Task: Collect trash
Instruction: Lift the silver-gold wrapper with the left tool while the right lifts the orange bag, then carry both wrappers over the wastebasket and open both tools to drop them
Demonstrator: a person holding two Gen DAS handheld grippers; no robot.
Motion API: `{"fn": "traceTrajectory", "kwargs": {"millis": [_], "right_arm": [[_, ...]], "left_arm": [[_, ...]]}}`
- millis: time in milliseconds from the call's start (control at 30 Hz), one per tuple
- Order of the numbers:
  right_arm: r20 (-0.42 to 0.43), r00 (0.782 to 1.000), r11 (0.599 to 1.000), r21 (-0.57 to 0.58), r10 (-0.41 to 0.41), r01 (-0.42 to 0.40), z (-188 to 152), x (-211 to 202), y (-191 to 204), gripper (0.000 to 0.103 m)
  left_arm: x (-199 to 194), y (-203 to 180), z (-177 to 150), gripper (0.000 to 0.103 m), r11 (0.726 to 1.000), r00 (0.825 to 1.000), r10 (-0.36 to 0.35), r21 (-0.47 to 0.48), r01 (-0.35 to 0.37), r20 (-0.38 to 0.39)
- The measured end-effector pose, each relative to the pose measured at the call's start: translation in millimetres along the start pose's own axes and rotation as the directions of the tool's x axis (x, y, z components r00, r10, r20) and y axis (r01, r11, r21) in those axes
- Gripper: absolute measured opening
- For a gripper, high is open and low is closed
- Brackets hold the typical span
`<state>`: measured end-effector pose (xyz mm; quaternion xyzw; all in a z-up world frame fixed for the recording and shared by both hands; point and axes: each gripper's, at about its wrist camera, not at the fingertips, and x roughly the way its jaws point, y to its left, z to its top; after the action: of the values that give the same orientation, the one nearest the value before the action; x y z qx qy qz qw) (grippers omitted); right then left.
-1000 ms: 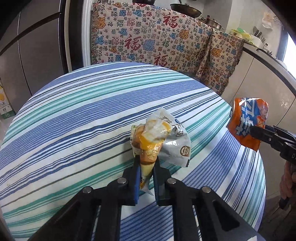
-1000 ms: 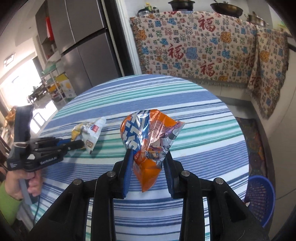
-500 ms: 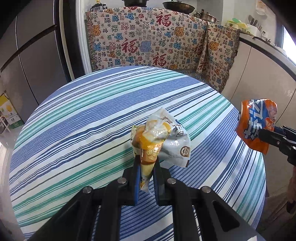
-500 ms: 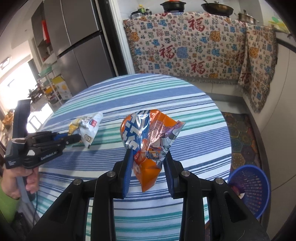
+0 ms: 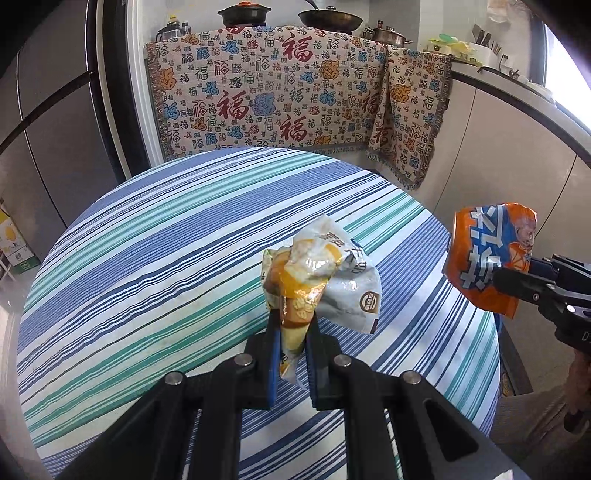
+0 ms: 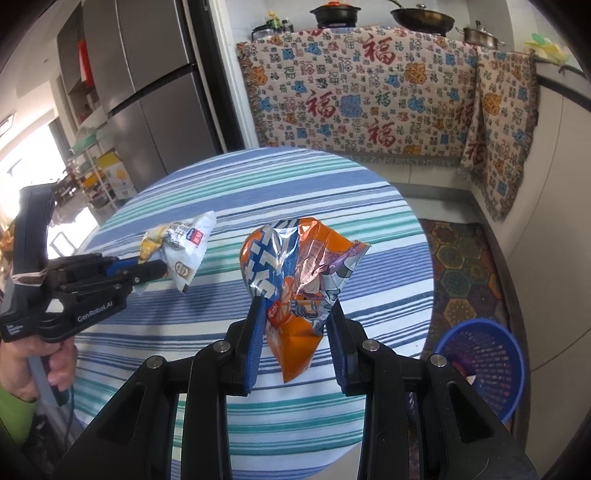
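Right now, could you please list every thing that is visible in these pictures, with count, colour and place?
orange wrapper: 1, orange and blue, in the right gripper
white wrapper: 1, white and yellow, in the left gripper
table: 1, blue, teal and white stripes, below both grippers
basket: 1, blue, on the floor right of the table
blanket: 1, patterned beige, over the counter behind
fridge: 1, grey, back left
pots: several, dark, atop the counter
left gripper: 1, black, shut
right gripper: 1, black, shut
hand: 1, on the left gripper's handle

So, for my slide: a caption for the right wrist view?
Right tongs grip an orange snack bag above the striped table; blue basket waits below.
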<state>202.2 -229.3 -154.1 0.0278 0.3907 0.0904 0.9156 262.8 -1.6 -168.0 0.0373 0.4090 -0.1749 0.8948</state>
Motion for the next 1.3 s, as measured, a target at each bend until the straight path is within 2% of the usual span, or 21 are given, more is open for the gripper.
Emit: {"fn": "traceTrajectory", "kwargs": {"millis": [567, 733, 933, 1133, 1300], "right_arm": [[-0.001, 1.000, 0.999, 0.027, -0.028, 0.028, -9, -19, -22, 0.032], [0.004, 1.000, 0.997, 0.066, -0.030, 0.029, -10, -25, -39, 0.032], [0.003, 0.997, 0.988, 0.132, -0.083, 0.082, -17, -50, -89, 0.032], [-0.025, 0.984, 0.962, 0.205, -0.177, 0.178, -30, -78, -161, 0.032], [-0.089, 0.971, 0.933, 0.267, -0.223, 0.239, -46, -78, -225, 0.032]], "left_arm": [[8, -53, 14, 0.012, 0.997, 0.998, -0.060, 0.047, 0.061, -0.013], [11, -71, 22, 0.012, 0.994, 0.996, -0.087, 0.057, 0.088, -0.018], [12, -121, 40, 0.012, 0.980, 0.985, -0.171, 0.096, 0.172, -0.021], [31, -201, 60, 0.012, 0.947, 0.959, -0.276, 0.151, 0.282, -0.059], [63, -271, 69, 0.012, 0.915, 0.935, -0.334, 0.197, 0.352, -0.119]]}}
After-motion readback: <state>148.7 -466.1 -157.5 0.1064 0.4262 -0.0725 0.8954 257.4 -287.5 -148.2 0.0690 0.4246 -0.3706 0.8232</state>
